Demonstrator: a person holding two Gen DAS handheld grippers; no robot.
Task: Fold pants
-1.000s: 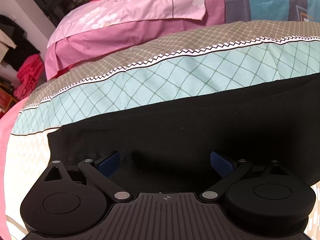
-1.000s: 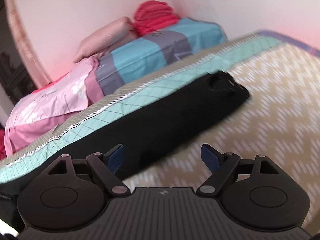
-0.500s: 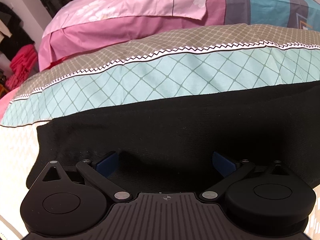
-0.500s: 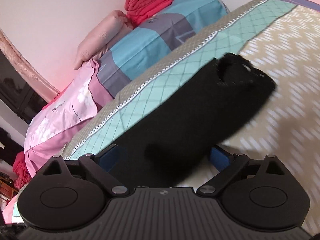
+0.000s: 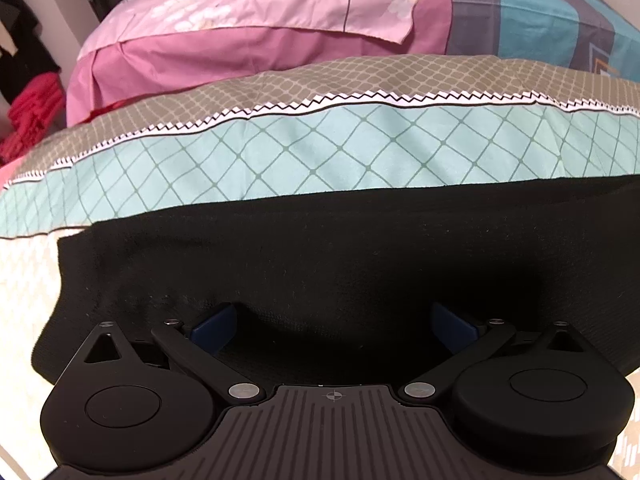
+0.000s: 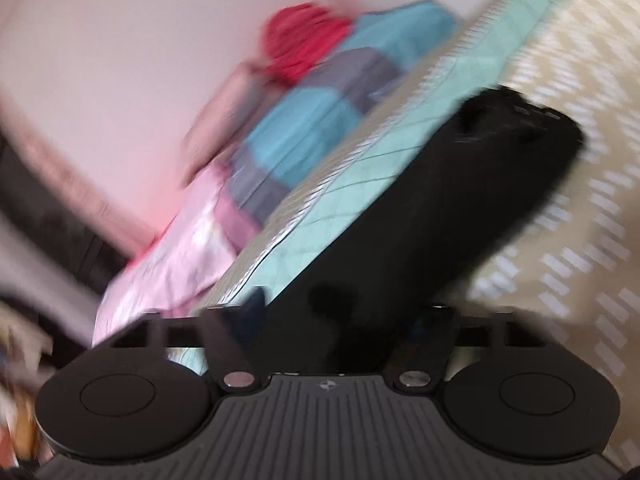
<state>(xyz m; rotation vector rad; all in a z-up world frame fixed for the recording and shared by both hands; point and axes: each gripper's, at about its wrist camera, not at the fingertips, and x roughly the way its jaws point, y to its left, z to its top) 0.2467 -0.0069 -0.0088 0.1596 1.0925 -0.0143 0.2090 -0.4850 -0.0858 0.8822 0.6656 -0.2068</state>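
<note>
Black pants [image 5: 340, 248] lie flat across the patterned bedspread [image 5: 320, 148]. In the left wrist view my left gripper [image 5: 334, 322] is open, its blue-padded fingers [image 5: 212, 322] wide apart and low over the near edge of the pants close to their left end. In the blurred right wrist view the pants [image 6: 460, 200] run as a long black strip up to the waistband at the upper right. My right gripper [image 6: 340, 316] sits over the near part of the strip; its jaws look apart, with cloth between them.
Pink and magenta bedding [image 5: 248, 36] and a teal-and-grey quilt [image 5: 540, 20] are piled at the head of the bed. A red folded blanket [image 6: 308, 40] sits by the wall. Red clothes [image 5: 28, 112] lie off the left side.
My left gripper has edged forward and left over the pants' end. My right gripper has swung in over the pants strip, tilting, with its jaws somewhat narrower than before; the view is motion-blurred.
</note>
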